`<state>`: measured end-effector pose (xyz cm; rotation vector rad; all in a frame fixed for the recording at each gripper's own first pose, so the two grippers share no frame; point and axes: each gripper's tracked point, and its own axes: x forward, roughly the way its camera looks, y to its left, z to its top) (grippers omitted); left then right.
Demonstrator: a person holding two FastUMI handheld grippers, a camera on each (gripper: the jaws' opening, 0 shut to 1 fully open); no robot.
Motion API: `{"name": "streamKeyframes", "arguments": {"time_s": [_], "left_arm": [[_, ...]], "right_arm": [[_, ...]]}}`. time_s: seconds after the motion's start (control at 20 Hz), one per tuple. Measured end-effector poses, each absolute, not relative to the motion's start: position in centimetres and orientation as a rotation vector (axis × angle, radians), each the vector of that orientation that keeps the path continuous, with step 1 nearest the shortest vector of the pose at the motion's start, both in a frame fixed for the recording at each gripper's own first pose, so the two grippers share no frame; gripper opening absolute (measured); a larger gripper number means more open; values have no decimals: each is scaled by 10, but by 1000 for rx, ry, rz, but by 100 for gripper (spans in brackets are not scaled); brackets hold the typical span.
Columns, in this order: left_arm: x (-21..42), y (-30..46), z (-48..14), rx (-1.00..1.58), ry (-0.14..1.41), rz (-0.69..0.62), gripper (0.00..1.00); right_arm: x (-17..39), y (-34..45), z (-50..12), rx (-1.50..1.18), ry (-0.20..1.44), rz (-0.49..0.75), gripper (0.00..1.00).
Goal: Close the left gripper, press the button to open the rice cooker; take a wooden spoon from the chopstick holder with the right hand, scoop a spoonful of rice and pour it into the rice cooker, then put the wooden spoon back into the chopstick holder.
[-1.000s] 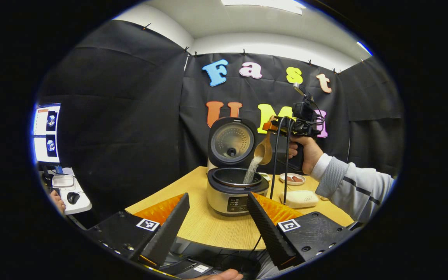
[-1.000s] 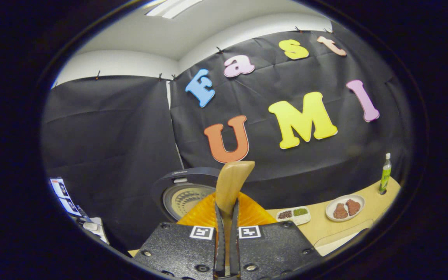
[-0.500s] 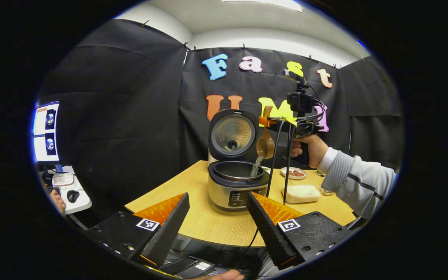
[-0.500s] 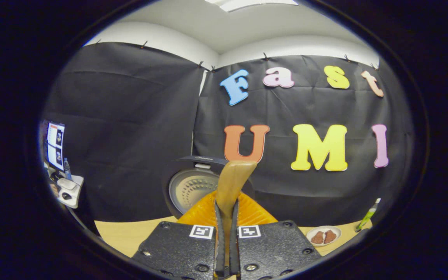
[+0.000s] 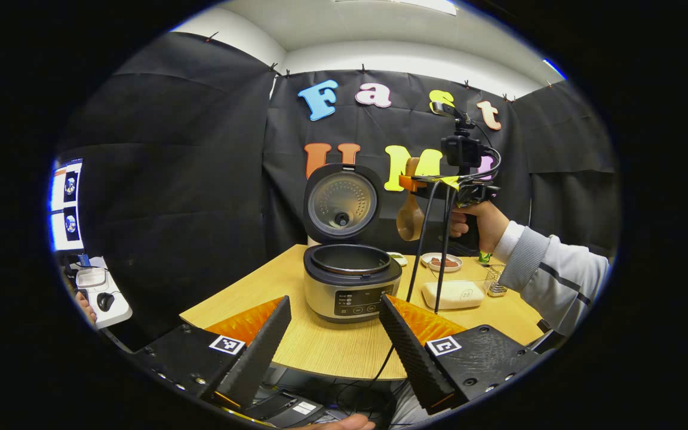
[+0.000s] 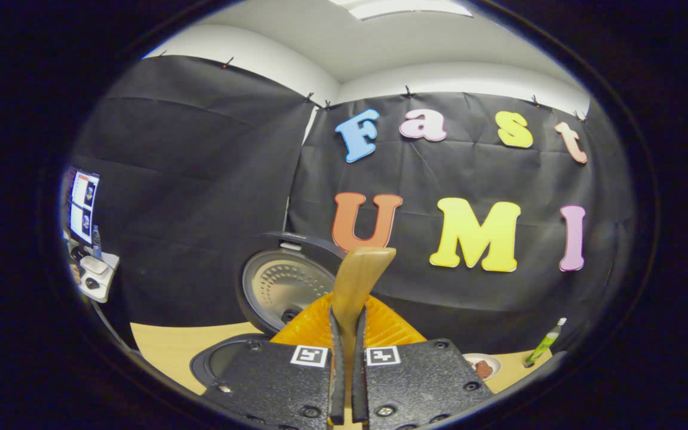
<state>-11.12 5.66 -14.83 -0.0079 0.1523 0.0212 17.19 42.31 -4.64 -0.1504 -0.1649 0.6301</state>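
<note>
At the near edge of the desk [image 5: 260, 292], the left tool [image 5: 332, 340] hangs with its fingers spread wide and nothing between them. Straight ahead of it the rice cooker [image 5: 351, 286] stands with its lid [image 5: 339, 202] raised; the pot's inside is too dark to make out. Up and right of the cooker, a hand [image 5: 476, 222] holds the right tool [image 6: 347, 358], whose fingers pinch the wooden spoon [image 5: 409, 218] by its handle, bowl hanging down. Below that hand lie a pale box [image 5: 454, 294] and a small wire holder [image 5: 495, 280], partly hidden by the sleeve [image 5: 550, 280].
</note>
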Motion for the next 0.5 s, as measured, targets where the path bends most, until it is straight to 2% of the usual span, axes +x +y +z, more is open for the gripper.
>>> {"name": "streamKeyframes", "arguments": {"time_s": [0.5], "left_arm": [[-112,36,-151,-29,143,-22,95]], "right_arm": [[223,238,-45,-95,-149,396,11]]}}
